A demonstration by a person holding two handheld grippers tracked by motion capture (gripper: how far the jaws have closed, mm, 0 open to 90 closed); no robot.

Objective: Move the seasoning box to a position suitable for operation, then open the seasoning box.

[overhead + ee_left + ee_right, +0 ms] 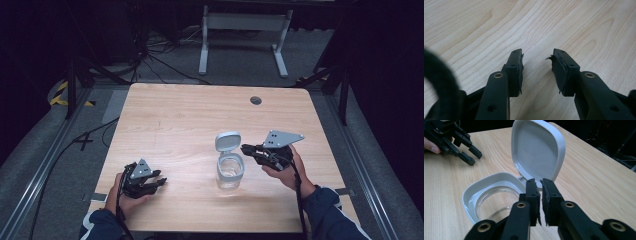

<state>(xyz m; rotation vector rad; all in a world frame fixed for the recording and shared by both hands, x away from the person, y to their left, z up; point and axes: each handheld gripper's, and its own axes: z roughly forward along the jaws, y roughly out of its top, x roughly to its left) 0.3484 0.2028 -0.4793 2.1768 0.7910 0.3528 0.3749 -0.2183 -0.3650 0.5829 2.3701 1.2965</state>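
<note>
The jar (230,171) stood mid-table (175,120), lid (537,150) flipped up, just left of the right gripper (541,184), whose jaws were nearly pressed together beside the lid's hinge. The left gripper (537,61) rested well apart, jaws spread and empty.

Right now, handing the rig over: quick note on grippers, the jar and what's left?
Left gripper: jaws open, holding nothing, low over the table at its near left.
Right gripper: jaws nearly shut with a thin gap, nothing between them, just right of the jar's hinge.
Jar: clear, upright, near centre, looks empty. Its white hinged lid stands open.
Done: lid is up. Left: probably filling or closing it; neither begun.
</note>
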